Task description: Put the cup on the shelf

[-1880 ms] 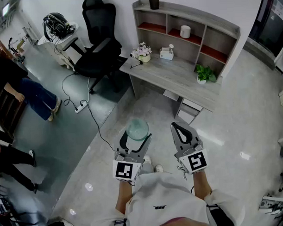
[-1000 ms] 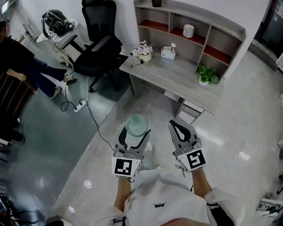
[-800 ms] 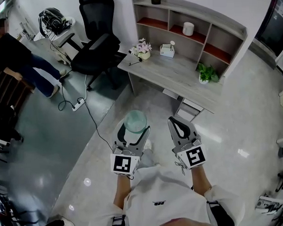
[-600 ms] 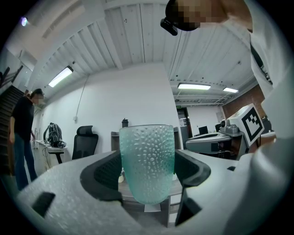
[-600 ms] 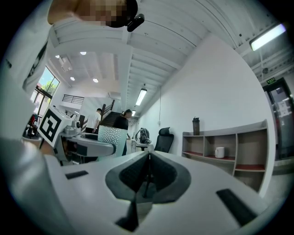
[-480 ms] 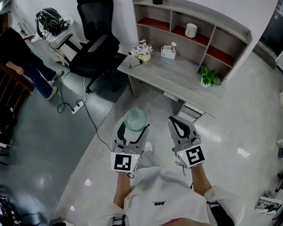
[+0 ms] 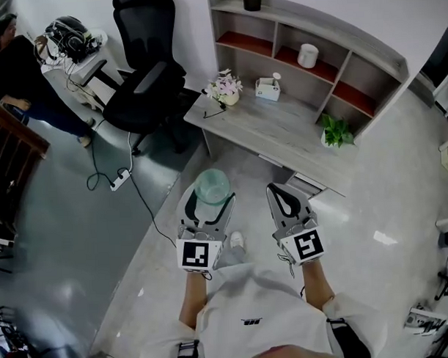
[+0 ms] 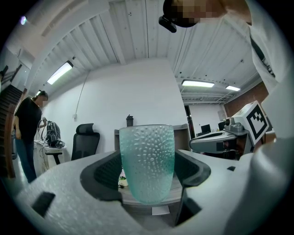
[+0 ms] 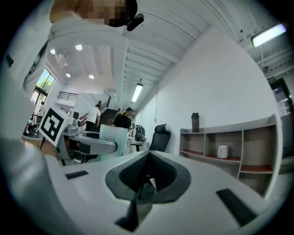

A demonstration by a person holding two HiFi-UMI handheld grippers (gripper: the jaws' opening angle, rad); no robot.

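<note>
- My left gripper [image 7: 210, 204]: fingers pinch the dimpled green cup [image 8: 147, 163] on both sides, and the cup stands upright.
- My right gripper [image 9: 146, 176]: fingers pressed together, nothing between them.
- Versus 1.9 s ago: same grasp; desk [image 7: 273, 129] and shelf [image 7: 237, 42] lie nearer in the head view.
- Forearms [image 7: 193, 304] reach forward side by side, the cup well short of the desk.
</note>
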